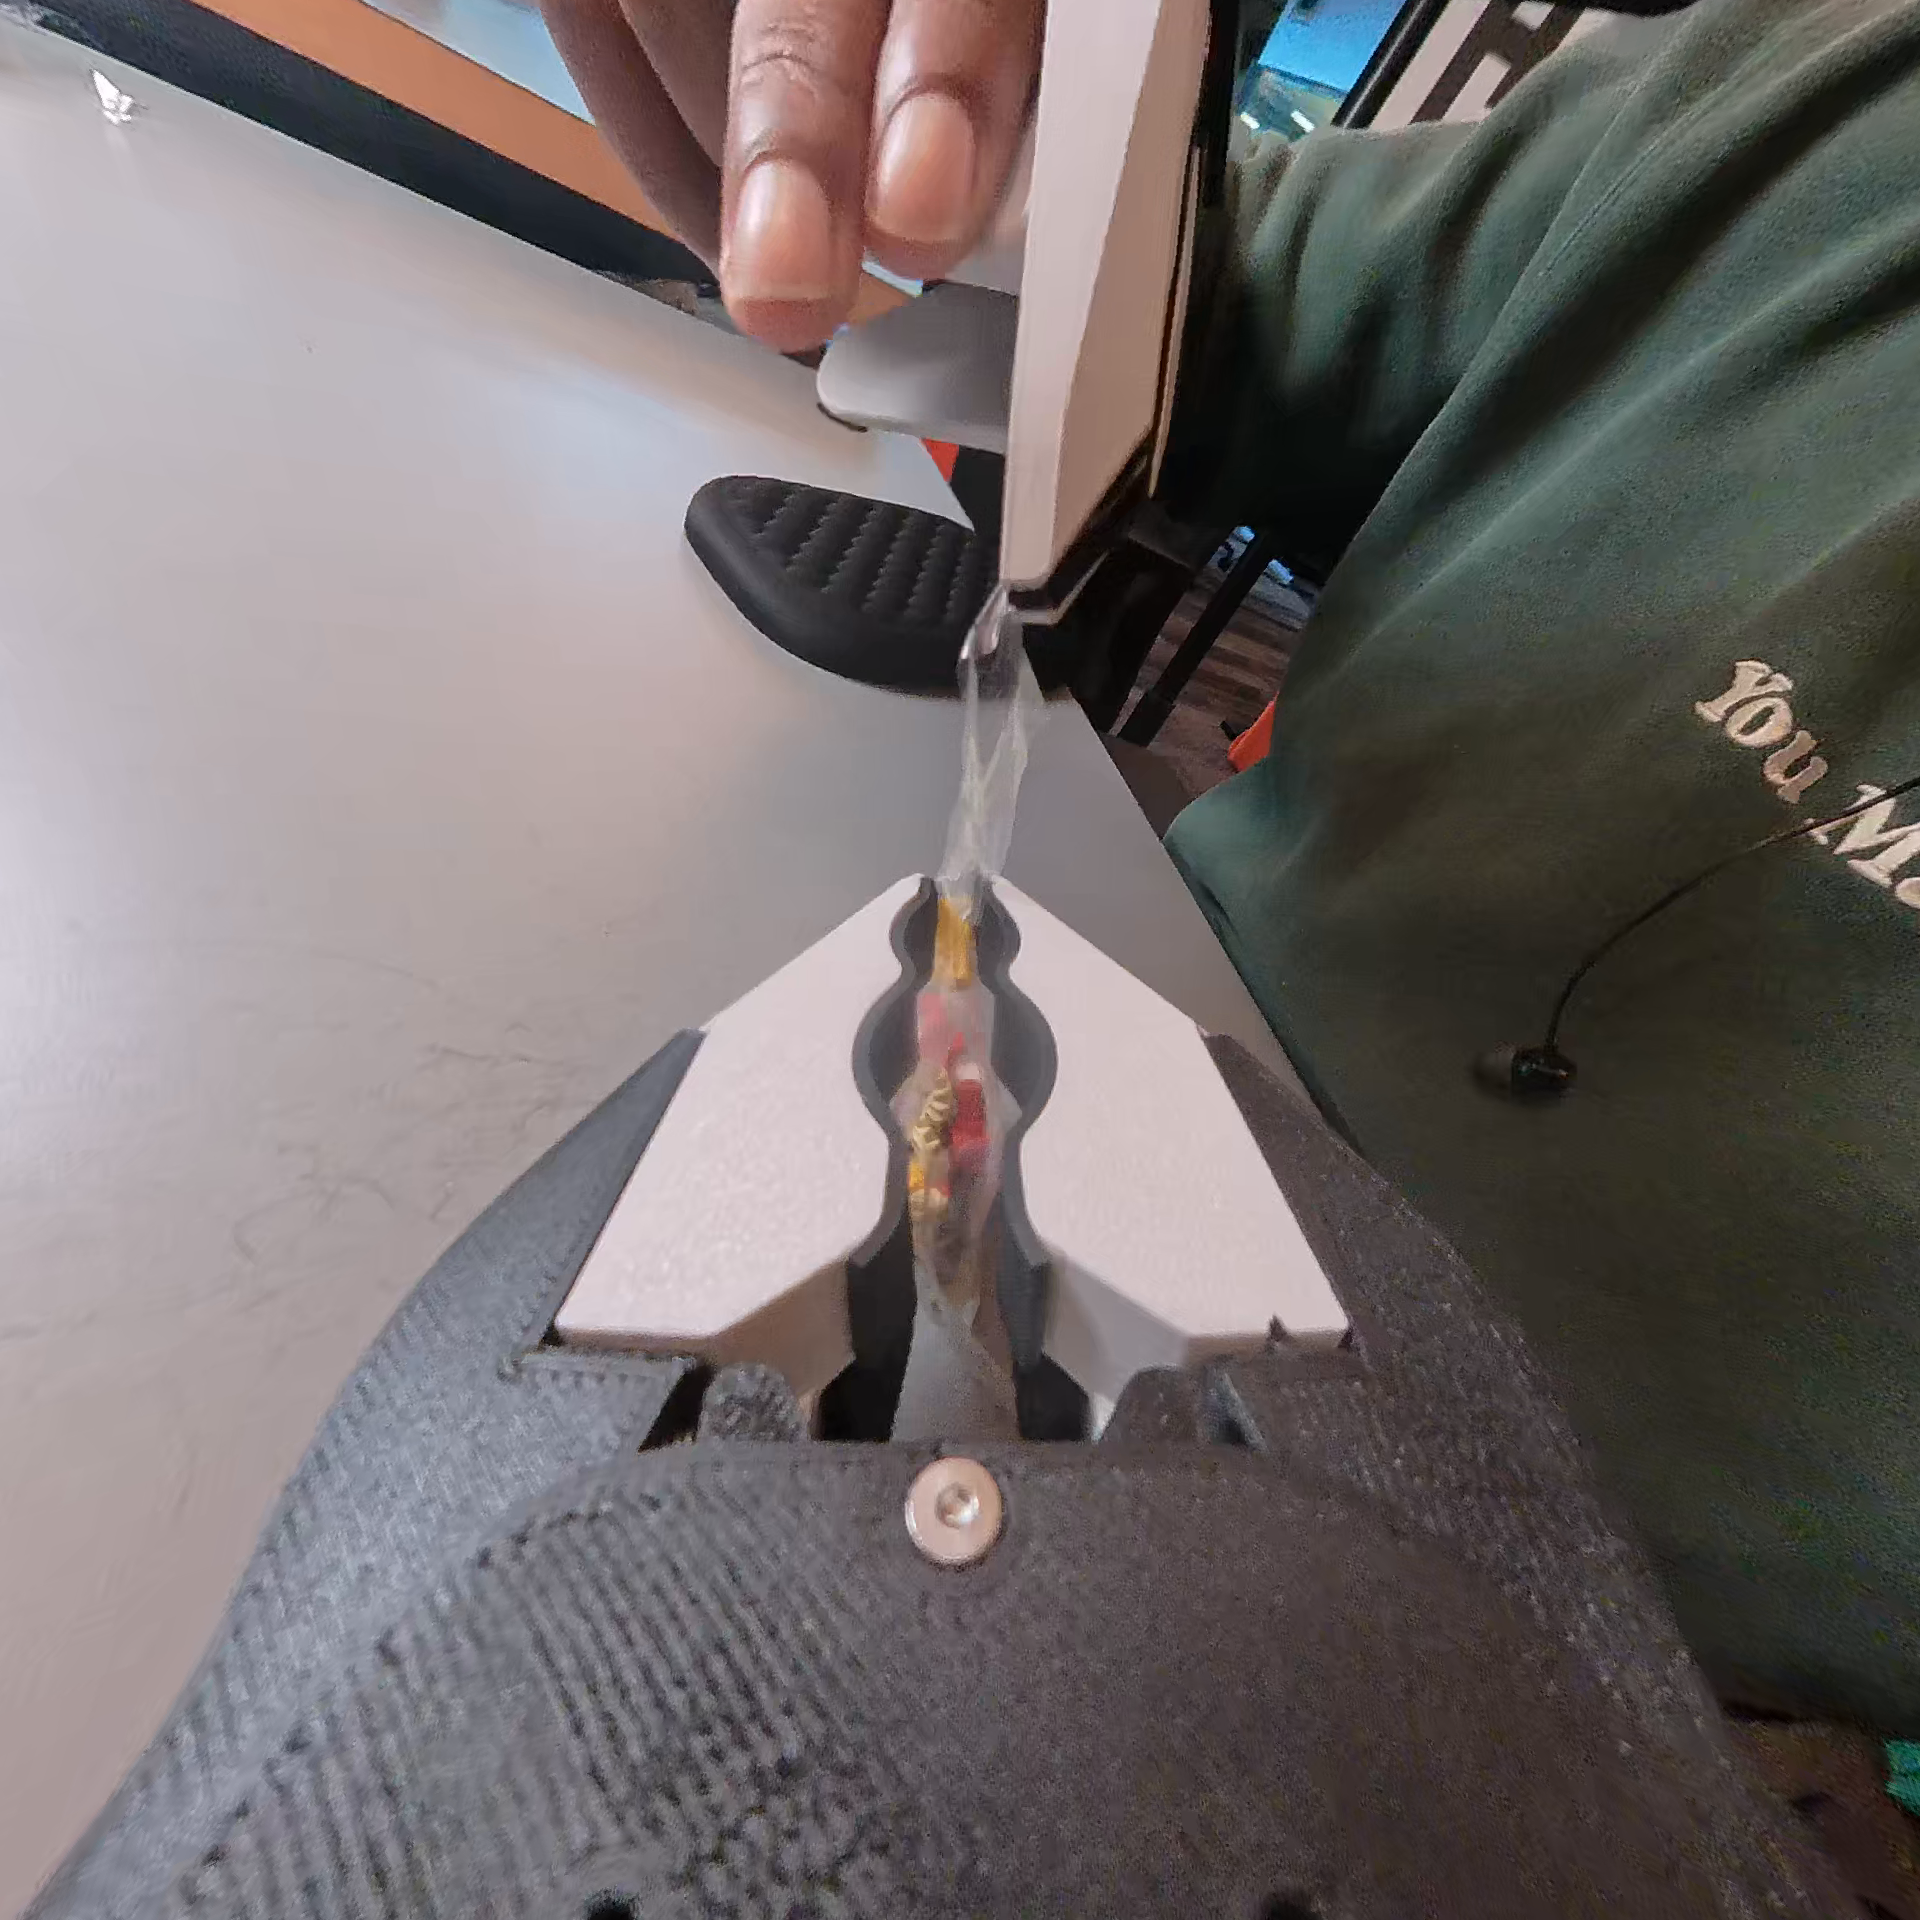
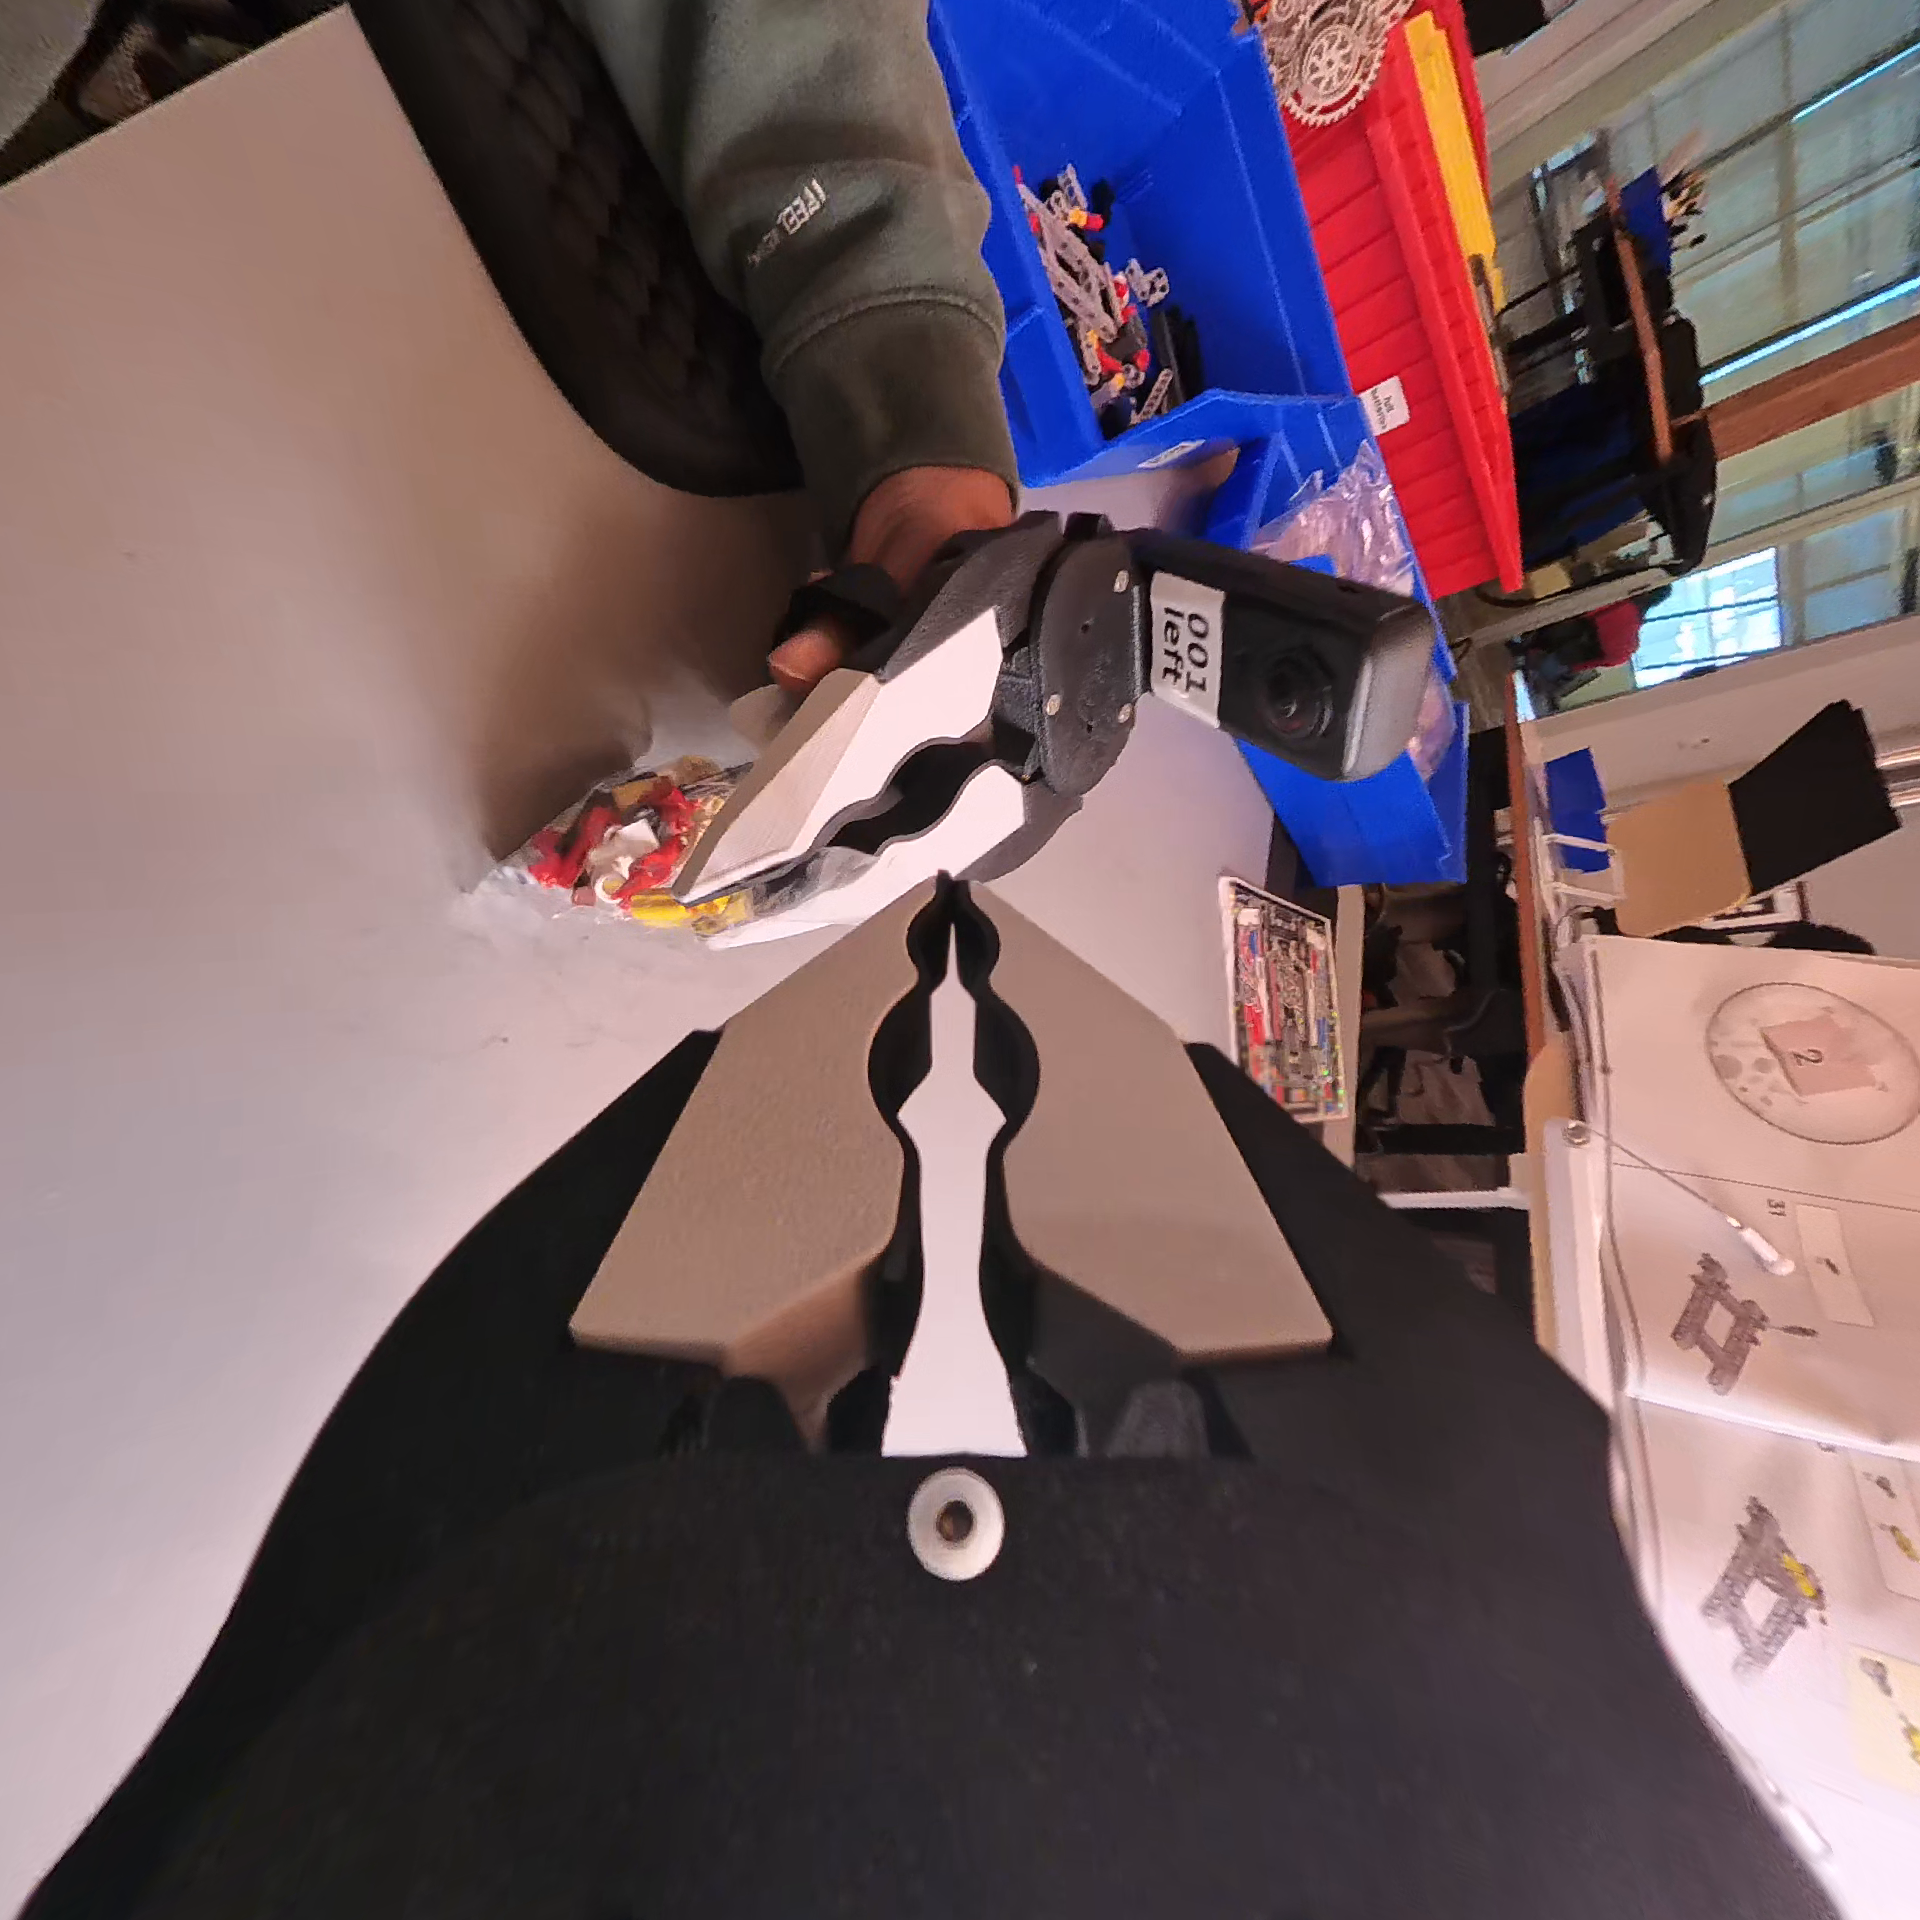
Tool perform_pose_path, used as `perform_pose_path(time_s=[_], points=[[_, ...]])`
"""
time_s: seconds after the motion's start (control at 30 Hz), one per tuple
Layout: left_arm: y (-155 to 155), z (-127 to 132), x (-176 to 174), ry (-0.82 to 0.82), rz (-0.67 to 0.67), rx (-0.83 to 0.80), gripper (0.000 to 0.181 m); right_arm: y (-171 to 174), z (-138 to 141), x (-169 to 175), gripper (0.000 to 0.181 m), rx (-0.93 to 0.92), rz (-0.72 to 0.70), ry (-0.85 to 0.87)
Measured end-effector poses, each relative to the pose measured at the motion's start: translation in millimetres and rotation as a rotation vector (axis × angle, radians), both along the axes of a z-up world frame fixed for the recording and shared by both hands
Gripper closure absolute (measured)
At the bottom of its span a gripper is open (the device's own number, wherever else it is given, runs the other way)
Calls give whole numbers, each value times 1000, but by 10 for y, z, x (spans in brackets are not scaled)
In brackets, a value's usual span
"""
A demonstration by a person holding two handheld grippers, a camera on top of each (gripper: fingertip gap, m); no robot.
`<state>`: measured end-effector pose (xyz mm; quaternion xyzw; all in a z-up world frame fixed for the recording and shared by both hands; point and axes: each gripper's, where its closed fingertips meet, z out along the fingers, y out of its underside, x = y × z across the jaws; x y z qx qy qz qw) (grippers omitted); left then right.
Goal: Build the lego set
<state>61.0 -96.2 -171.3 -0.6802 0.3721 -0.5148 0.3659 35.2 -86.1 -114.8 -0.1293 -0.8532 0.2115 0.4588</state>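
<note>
One bag: clear bag of red and yellow pieces (image 1: 951, 1101), sealed, stretched taut above the table (image 1: 312, 727).
Left gripper (image 1: 961, 888): clamped on the bag's body.
Right gripper (image 2: 948, 894): at twelve o'clock from the left, tips pinching the bag's corner.
Instruction booklet (image 2: 1745, 1351): open at four o'clock.
Progress: barely begun, I'd say; bag unopened, building ahead.
</note>
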Motion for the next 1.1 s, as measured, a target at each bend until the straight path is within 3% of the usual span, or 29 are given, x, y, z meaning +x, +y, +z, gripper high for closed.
perform_pose_path(time_s=[0.33, 0.6, 0.7, 0.77, 0.97, 1.1], points=[[-2, 4, -36, 53, 5, 62, 176, 251, -56, 250, 181, -197, -106, -42], [31, -7, -105, 83, 25, 60, 176, 785, 161, 891, 181, -416, -326, 38], [70, 29, -117, 69, 51, 54, 176, 1287, 266, 1187, 181, -462, -521, 138], [106, 46, -136, 66, 79, 53, 176, 1805, 273, 1444, 181, -475, -720, 219], [225, 65, -189, 78, 167, 54, 176, 3602, -222, 2611, 181, -437, -1427, 341], [268, 72, -220, 94, 225, 68, 176, 4355, -507, 3328, 181, -409, -1785, 402]])
